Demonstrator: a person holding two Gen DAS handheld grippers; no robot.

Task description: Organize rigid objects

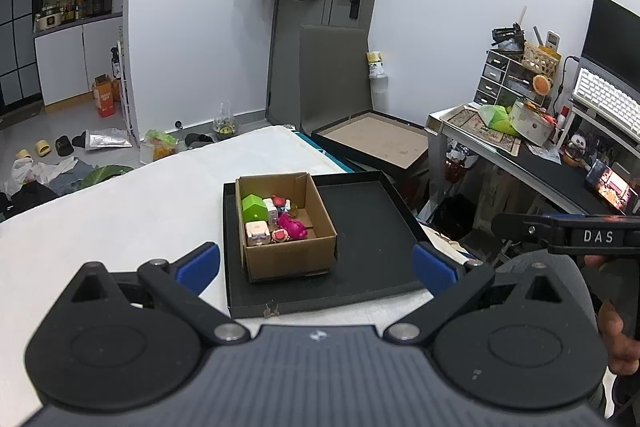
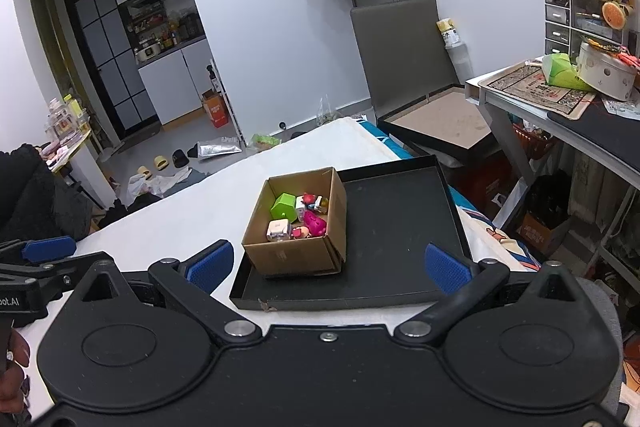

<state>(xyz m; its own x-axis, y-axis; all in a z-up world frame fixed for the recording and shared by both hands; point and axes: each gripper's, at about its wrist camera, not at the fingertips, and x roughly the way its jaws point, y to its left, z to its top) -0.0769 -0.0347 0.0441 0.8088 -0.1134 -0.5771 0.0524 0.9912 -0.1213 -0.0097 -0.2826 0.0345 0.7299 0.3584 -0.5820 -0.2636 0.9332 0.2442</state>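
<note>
While both tools hung back from the work, the left gripper (image 1: 316,267) and right gripper (image 2: 330,265) stood spread wide, holding nothing. The cardboard box (image 1: 286,223) sat in the near-left corner of the black tray (image 1: 372,227) on the white surface (image 1: 120,211), small toys (image 2: 298,217) heaped inside. Likely the tray's bare floor was left free for laying them out.

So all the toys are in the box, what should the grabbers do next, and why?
Probably ease the left gripper forward to the brown cardboard box and pick out the lime green block. Both grippers are open and hold nothing, and the flat black tray beside the box lies bare.
</note>
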